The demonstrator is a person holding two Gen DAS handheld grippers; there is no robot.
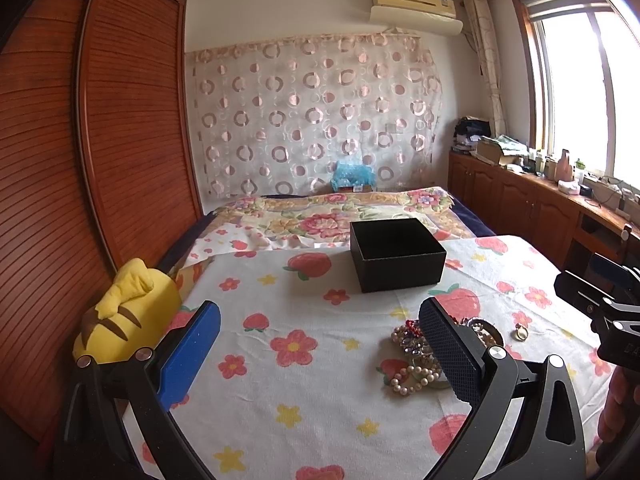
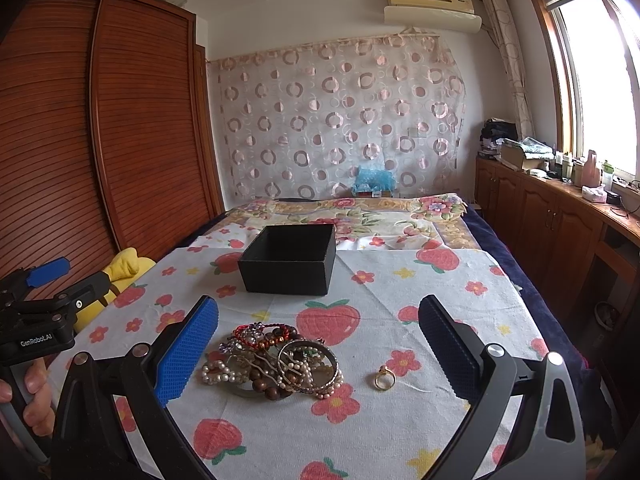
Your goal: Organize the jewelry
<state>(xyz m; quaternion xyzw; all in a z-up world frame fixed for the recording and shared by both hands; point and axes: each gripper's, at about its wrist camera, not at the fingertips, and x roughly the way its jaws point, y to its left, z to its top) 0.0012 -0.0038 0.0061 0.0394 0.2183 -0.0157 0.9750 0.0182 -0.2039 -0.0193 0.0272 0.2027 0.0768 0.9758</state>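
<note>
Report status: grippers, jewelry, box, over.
Left gripper and right gripper open, empty. Jewelry pile and gold ring on cloth. Black box open, path unobstructed.

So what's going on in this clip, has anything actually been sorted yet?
Not yet. A person holds a gripper in each hand over a bed with a strawberry-print cloth. The left gripper and right gripper are both open and hold nothing. A tangled pile of bracelets and pearl strands lies on the cloth, with a gold ring apart to its right. The open black box behind them looks empty from here.
</note>
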